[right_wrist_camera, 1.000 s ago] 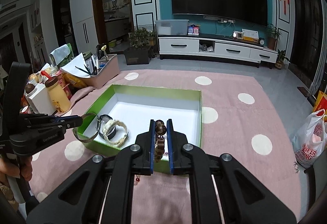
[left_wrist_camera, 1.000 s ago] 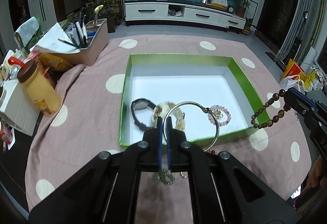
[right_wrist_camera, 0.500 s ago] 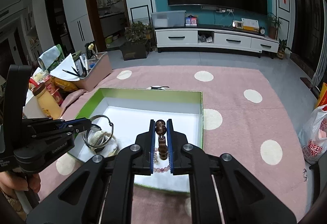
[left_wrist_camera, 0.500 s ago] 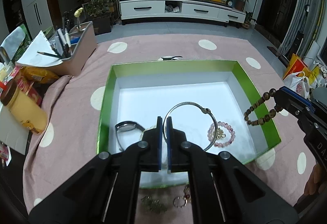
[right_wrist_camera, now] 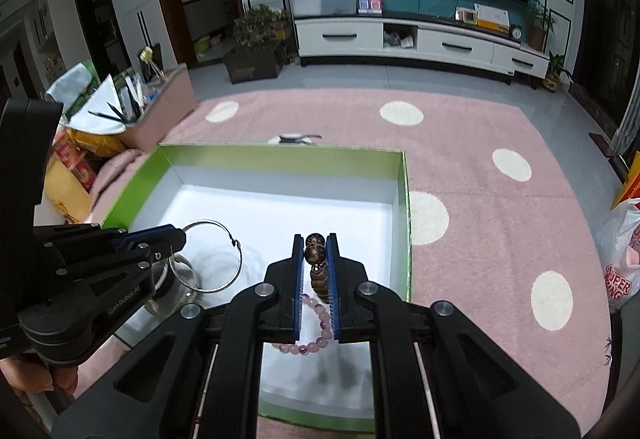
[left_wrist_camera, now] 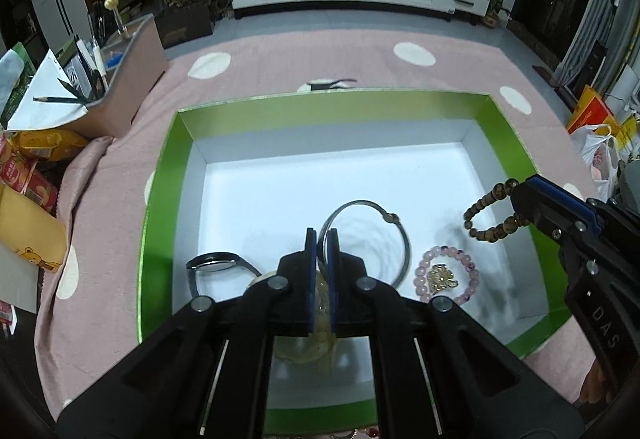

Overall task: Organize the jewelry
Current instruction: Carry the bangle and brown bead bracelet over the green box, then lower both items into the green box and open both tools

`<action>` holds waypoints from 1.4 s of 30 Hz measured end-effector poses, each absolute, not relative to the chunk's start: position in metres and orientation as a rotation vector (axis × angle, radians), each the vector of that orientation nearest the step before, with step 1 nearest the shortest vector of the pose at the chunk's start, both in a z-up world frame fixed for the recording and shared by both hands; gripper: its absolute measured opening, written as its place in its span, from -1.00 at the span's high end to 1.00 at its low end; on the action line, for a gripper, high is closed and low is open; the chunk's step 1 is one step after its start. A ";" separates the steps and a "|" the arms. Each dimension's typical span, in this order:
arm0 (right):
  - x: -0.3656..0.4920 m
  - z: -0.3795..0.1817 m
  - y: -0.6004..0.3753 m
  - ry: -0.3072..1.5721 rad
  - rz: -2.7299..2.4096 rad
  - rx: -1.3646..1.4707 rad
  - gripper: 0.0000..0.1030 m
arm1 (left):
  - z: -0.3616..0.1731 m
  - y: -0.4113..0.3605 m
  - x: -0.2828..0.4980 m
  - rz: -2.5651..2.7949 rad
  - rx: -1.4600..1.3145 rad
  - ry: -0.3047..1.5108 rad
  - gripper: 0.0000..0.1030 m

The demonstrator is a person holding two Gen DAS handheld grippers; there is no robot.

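Both tongs [left_wrist_camera: 321, 239] lowered over box [left_wrist_camera: 160, 199]

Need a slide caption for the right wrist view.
Right gripper holds a brown bead bracelet over the green box.

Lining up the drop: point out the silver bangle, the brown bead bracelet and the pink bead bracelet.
silver bangle [left_wrist_camera: 405, 239], left wrist view, right arc of the ring.
brown bead bracelet [left_wrist_camera: 486, 233], left wrist view, lower beads of the hanging loop.
pink bead bracelet [left_wrist_camera: 469, 263], left wrist view, upper right beads.
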State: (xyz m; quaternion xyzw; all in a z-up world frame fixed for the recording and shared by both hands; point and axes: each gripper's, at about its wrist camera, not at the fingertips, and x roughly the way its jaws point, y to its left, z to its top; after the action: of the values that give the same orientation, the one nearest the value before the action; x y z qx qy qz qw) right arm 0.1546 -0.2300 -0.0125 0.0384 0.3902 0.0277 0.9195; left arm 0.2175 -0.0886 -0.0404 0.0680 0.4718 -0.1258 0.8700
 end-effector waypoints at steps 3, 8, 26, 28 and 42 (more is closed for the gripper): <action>0.157 -0.019 -0.233 0.820 0.046 0.077 0.80 | -0.047 -0.090 0.221 -0.249 0.151 1.008 0.88; 0.156 -0.025 -0.240 0.835 0.019 0.086 0.76 | -0.050 -0.090 0.222 -0.242 0.149 1.018 0.87; 0.094 0.012 -0.256 0.687 0.015 0.163 -0.16 | -0.011 -0.078 0.178 -0.225 0.147 0.849 -0.59; 0.085 0.018 -0.256 0.668 0.018 0.167 -0.29 | -0.004 -0.076 0.168 -0.228 0.146 0.825 -0.65; 0.031 0.049 -0.250 0.601 0.044 0.199 -0.90 | 0.028 -0.062 0.110 -0.247 0.145 0.733 -0.95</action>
State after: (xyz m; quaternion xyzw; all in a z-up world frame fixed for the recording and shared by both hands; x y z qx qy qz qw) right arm 0.0313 -0.2505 0.0495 0.0977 0.2956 0.0216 0.9501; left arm 0.1097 -0.0624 0.0281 0.0704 0.3570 -0.1205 0.9236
